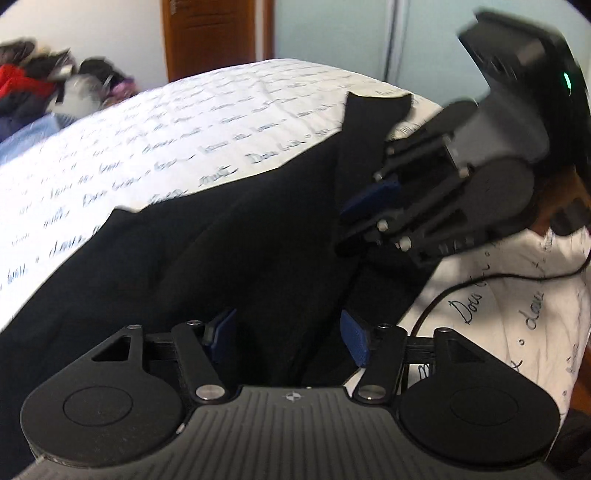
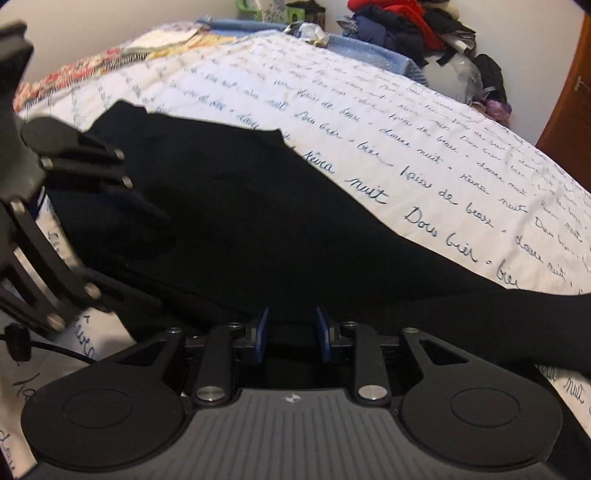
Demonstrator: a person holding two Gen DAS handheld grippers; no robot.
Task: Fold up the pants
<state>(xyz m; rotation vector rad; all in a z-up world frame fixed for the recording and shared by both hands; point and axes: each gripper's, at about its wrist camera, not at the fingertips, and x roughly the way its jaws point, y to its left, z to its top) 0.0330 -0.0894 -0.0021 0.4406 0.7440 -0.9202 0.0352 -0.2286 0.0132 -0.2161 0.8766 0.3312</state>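
Black pants [image 1: 221, 240] lie spread on a white bed sheet [image 1: 184, 110] printed with cursive writing. A narrow strip of the pants [image 1: 369, 122] reaches toward the far edge of the bed. My left gripper [image 1: 288, 332] hovers over the dark cloth, open, with a wide gap between its blue pads. The right gripper [image 1: 354, 221] comes in from the upper right, low over the same fabric. In the right wrist view the pants [image 2: 258, 221] fill the middle. My right gripper [image 2: 291, 332] is open with a narrow gap and nothing pinched. The left gripper's fingers [image 2: 110, 166] show at the left.
A heap of clothes [image 2: 406, 22] sits past the bed's far side, also in the left wrist view as a clothes pile [image 1: 29, 81]. A wooden door [image 1: 210, 33] stands behind. A black cable [image 1: 461, 288] trails over the sheet [image 2: 406, 129]. A patterned quilt [image 2: 110, 62] lies at the far corner.
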